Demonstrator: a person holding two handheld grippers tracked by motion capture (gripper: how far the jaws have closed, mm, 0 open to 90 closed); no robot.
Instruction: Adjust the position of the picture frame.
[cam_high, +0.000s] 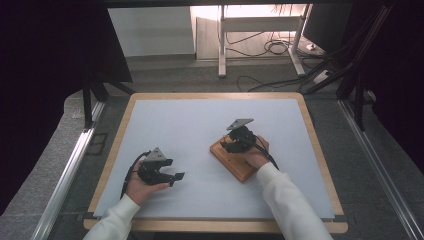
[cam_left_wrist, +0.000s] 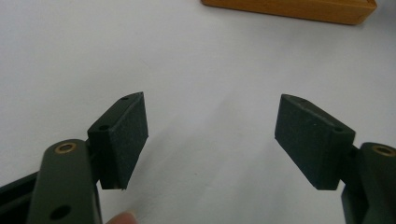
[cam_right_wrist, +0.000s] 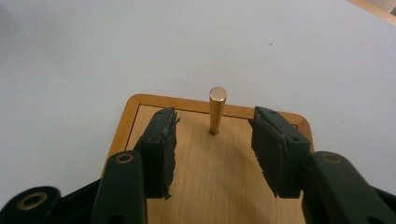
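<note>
A wooden board (cam_high: 239, 164) lies on the white mat right of centre, and its far end (cam_right_wrist: 196, 140) sits under my right gripper. A short brass peg (cam_right_wrist: 217, 110) stands upright near the board's far edge. My right gripper (cam_high: 229, 145) (cam_right_wrist: 212, 149) hovers low over the board, jaws half apart, nothing between the pads; the peg stands just beyond the fingertips, apart from them. My left gripper (cam_high: 176, 177) (cam_left_wrist: 212, 140) rests near the mat's front left, jaws wide open over bare mat. An edge of the board (cam_left_wrist: 299, 8) lies far ahead of it.
The white mat (cam_high: 200, 125) covers a wood-edged table (cam_high: 320, 150). Beyond the table are a desk frame (cam_high: 222, 45) and loose cables (cam_high: 270, 47) on the floor. Metal rails (cam_high: 65, 170) run along both sides of the table.
</note>
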